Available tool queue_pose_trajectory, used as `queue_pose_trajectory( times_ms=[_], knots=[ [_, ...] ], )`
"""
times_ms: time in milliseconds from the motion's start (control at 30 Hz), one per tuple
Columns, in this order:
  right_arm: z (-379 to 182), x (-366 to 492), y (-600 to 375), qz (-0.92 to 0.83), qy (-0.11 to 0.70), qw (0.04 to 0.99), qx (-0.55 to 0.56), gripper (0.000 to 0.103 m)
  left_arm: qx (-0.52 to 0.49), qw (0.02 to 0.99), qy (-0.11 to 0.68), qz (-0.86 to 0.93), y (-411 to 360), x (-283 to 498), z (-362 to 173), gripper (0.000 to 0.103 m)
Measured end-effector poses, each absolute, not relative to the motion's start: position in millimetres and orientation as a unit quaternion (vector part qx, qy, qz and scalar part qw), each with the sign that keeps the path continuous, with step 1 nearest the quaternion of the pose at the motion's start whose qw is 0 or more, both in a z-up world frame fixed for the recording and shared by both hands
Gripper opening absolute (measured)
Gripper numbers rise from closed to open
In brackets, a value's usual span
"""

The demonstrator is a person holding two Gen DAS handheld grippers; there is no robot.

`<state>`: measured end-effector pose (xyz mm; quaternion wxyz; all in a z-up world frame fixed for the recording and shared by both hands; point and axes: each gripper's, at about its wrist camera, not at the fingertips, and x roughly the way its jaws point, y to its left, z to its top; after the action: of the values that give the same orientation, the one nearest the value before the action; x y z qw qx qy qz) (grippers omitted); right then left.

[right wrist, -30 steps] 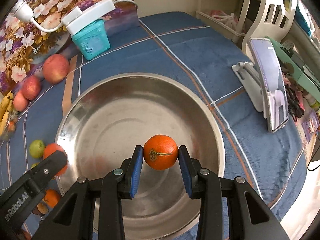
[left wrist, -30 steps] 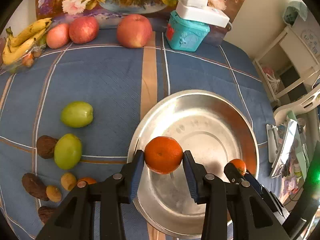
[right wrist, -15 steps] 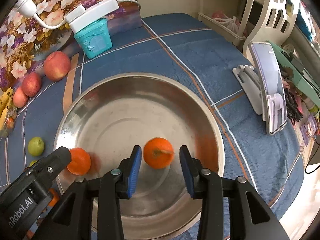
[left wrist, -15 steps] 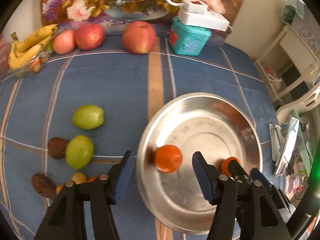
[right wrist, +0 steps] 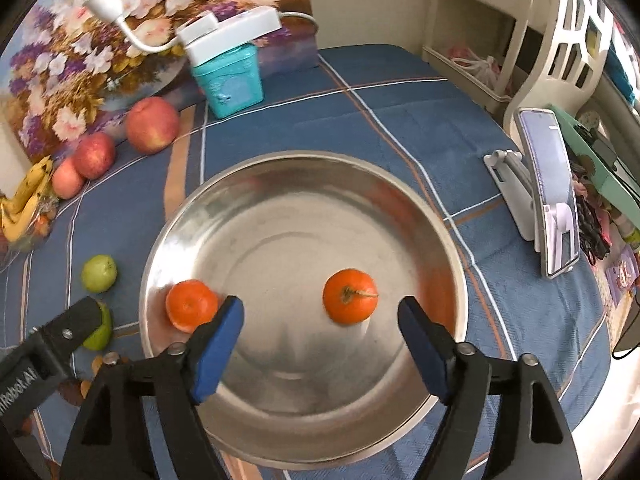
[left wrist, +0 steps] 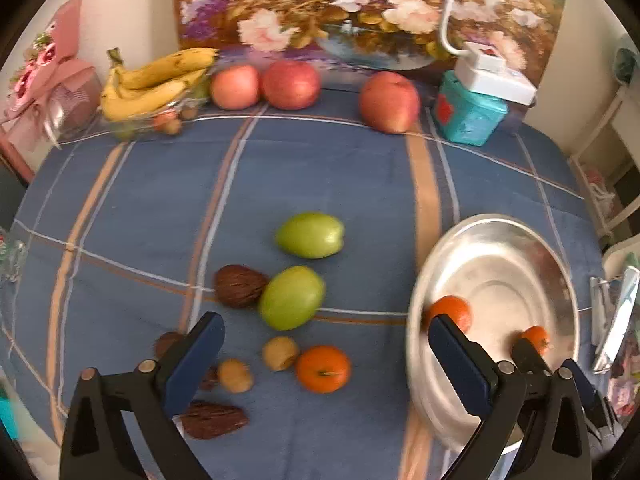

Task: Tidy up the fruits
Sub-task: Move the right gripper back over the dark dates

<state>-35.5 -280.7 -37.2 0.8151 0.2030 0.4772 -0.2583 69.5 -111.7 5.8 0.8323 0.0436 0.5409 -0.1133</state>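
The left claw (left wrist: pixel 324 364) is right up close, with its jaws opening wide and nothing between them. It holds nothing. Under it, on the blue cloth of the counter (left wrist: pixel 344 168), lie an orange (left wrist: pixel 323 369), two small nuts (left wrist: pixel 280 353) and some brown pits (left wrist: pixel 239 286). A bit past them sit two green fruits (left wrist: pixel 291 298), one behind the other.

The right claw (right wrist: pixel 320 344) hangs over the metal bowl (right wrist: pixel 304 164). Its jaws are opening too, and they grip nothing. Two oranges lie in the bowl. One orange with a stem (right wrist: pixel 350 296) sits just past the right claw's tips, loose on the bowl floor. The other one (right wrist: pixel 189 305) rests at the bowl's left side, next to the claw's left finger.

So the step looks like this: two oranges have been dropped in the bowl, and both claws are letting go. I think the next move is to fetch more fruit. The left claw is nearest to the orange on the cloth. It would need to come down over it and squeeze gently, so it does not roll away.

Far back by the flower picture (left wrist: pixel 360 12) are three apples (left wrist: pixel 388 102), some bananas (left wrist: pixel 156 80) and a teal box (left wrist: pixel 470 114).
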Motion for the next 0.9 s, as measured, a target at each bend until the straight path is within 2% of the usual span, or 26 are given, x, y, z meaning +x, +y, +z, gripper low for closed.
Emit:
queue_pose_trajectory(
  times_ms=[100,133,167,633,900],
  knots=[
    [-38.0,-37.0,-273.3,-0.243,0.478,0.818,0.208,0.085,0.047,0.838,0.534,-0.105,-99.8,65.8,7.1,0.103],
    [-38.3,-36.8,-270.7,-0.240,0.479,0.819,0.206,0.092,0.049,0.840,0.531,-0.101,-95.1,64.2,7.4,0.103],
    [-38.0,-37.1,-266.8,-0.239,0.478,0.821,0.200,0.095,0.050,0.841,0.530,-0.098,-92.2,63.8,7.7,0.103],
    [-25.0,-40.9,-220.9,-0.218,0.460,0.847,0.154,0.096,0.044,0.861,0.503,-0.060,-33.8,48.6,9.2,0.103],
    [-27.8,-40.6,-188.7,-0.166,0.472,0.850,0.164,0.097,0.040,0.870,0.488,-0.065,-5.0,44.6,10.5,0.103]
  ],
)
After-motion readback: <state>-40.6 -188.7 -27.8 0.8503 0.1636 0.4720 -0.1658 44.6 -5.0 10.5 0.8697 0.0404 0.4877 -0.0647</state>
